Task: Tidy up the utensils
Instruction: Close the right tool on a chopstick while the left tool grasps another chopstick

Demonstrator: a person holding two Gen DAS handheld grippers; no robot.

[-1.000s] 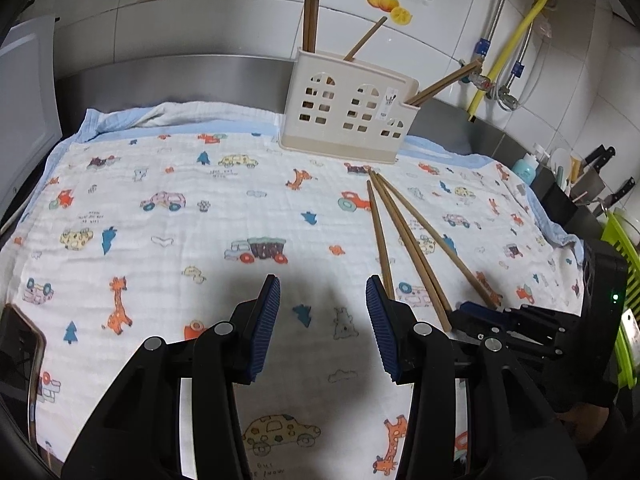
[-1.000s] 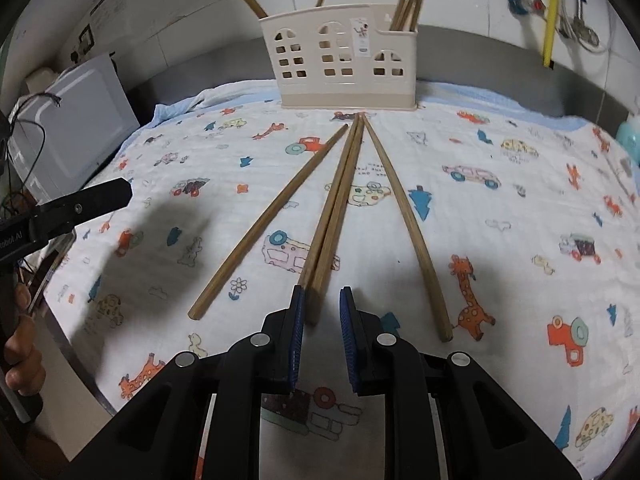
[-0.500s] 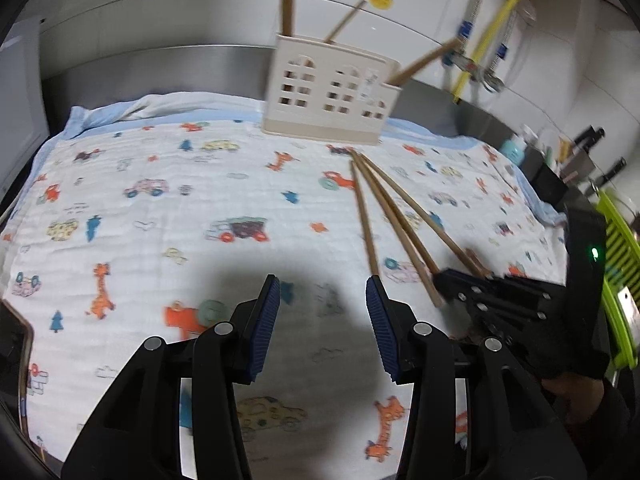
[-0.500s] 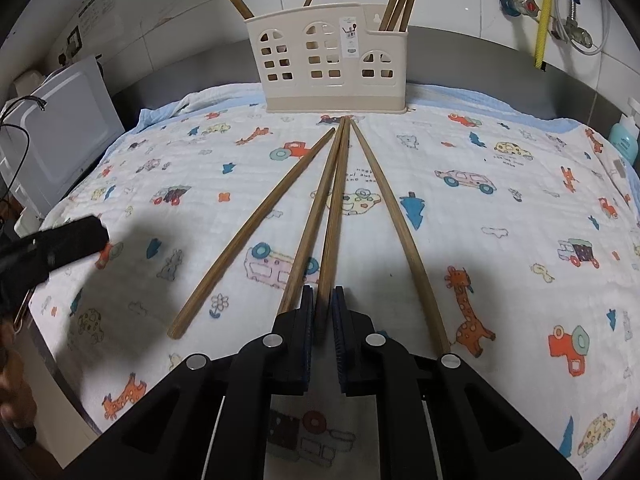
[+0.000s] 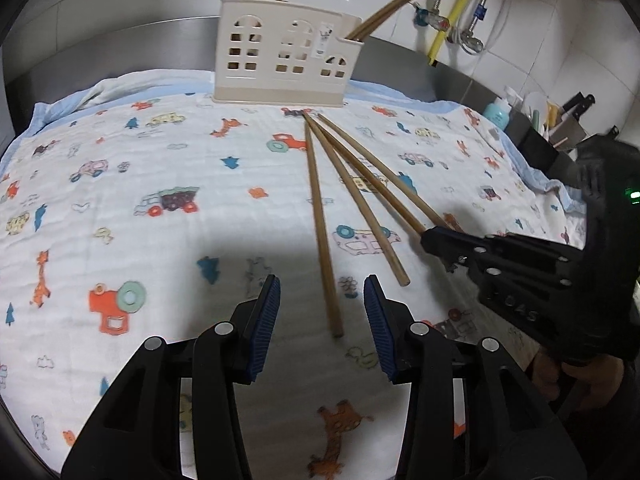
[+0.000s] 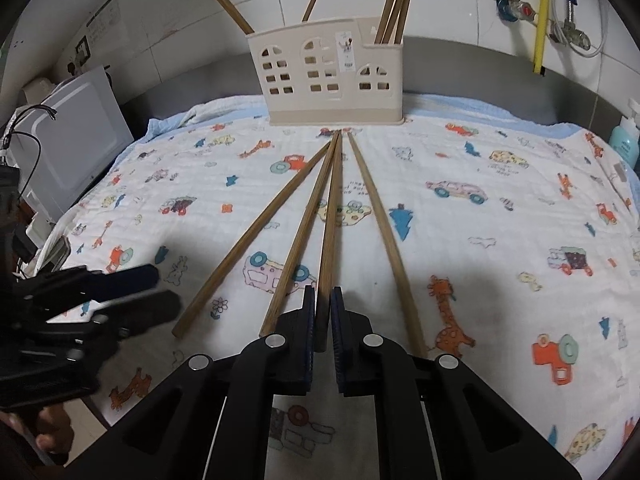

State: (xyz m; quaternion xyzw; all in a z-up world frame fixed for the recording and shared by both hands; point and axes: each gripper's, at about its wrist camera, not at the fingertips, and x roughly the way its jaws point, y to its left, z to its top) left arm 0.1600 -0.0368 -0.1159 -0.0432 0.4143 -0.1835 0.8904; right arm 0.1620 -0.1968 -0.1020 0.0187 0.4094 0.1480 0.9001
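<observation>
Several brown wooden chopsticks lie fanned out on a printed cloth (image 6: 500, 240), tips toward a cream utensil holder (image 6: 324, 76) at the back; the holder (image 5: 284, 56) has more chopsticks standing in it. My right gripper (image 6: 323, 300) is shut on the near end of one chopstick (image 6: 331, 216), second from the right. It also shows in the left wrist view (image 5: 430, 238). My left gripper (image 5: 322, 292) is open, with the near end of the leftmost chopstick (image 5: 320, 216) between its fingers, not touching.
A white appliance (image 6: 68, 148) stands at the left edge. Pipes and a yellow hose (image 6: 540, 20) hang on the tiled wall. A knife block (image 5: 568, 128) and a blue bottle (image 5: 496, 110) stand at the right.
My right gripper closed on a chopstick end. My left gripper moved right and forward, so the leftmost chopstick's end now lies between its open fingers.
</observation>
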